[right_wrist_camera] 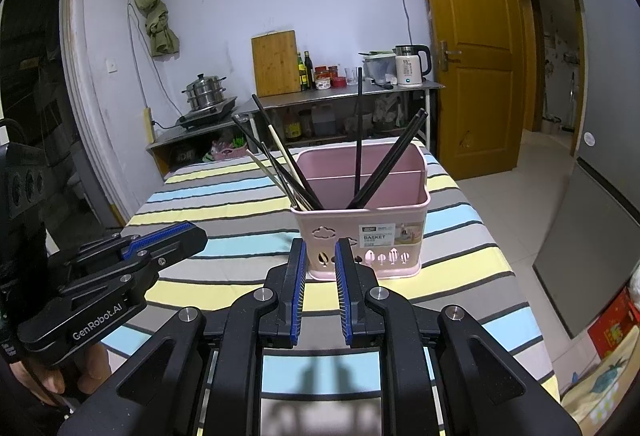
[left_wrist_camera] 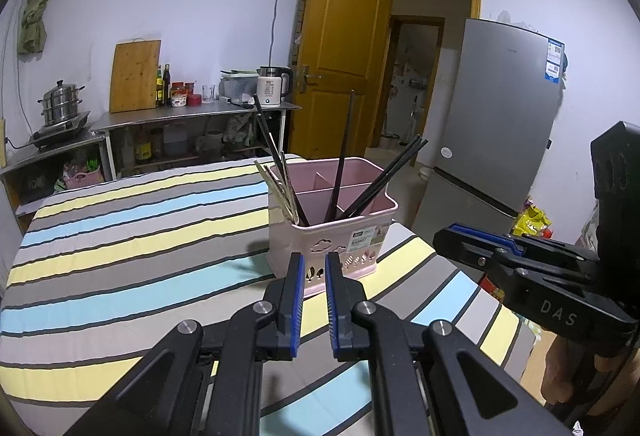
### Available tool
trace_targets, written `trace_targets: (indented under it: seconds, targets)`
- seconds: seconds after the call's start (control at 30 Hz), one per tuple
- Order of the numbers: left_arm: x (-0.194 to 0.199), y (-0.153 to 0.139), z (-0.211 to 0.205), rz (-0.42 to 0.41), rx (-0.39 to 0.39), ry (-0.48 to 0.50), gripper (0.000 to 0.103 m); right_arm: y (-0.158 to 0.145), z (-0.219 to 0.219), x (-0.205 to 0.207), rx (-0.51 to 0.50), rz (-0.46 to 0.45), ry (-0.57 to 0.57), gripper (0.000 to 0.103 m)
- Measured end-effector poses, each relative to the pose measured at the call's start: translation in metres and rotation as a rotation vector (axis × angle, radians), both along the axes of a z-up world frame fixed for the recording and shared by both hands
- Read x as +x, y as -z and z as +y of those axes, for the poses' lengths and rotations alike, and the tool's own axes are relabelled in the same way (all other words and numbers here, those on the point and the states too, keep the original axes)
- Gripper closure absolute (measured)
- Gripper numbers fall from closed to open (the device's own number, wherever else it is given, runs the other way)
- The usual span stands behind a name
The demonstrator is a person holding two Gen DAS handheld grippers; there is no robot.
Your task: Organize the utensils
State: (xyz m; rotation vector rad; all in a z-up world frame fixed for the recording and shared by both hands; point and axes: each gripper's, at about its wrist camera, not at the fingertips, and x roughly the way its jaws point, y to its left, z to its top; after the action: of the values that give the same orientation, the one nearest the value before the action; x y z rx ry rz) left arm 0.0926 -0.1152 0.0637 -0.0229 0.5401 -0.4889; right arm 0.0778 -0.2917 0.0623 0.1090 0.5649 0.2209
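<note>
One pink plastic utensil basket [right_wrist_camera: 362, 232] stands near the striped table's [left_wrist_camera: 120, 256] right edge, holding roughly eight chopsticks [right_wrist_camera: 358, 140], overlapping, hard to count. Left gripper [left_wrist_camera: 313, 268] nearly closed, empty; right gripper [right_wrist_camera: 320, 256] slightly parted, empty.

A pink basket [right_wrist_camera: 362, 232] stands on the striped tablecloth [right_wrist_camera: 224, 196], holding black chopsticks [right_wrist_camera: 358, 140] and pale ones [right_wrist_camera: 276, 172]. The right gripper [right_wrist_camera: 319, 256] hovers near it, empty, jaws slightly parted. The left gripper [right_wrist_camera: 172, 240] sits at left.
</note>
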Motion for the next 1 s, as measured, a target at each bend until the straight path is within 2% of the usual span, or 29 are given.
trace_targets:
  seconds: [1.0]
  targets:
    - [0.0001,0.0031,-0.0016,0.001,0.008,0.004,0.094,0.0067,-0.0017,0.0009,-0.003,0.014,0.002,0.088]
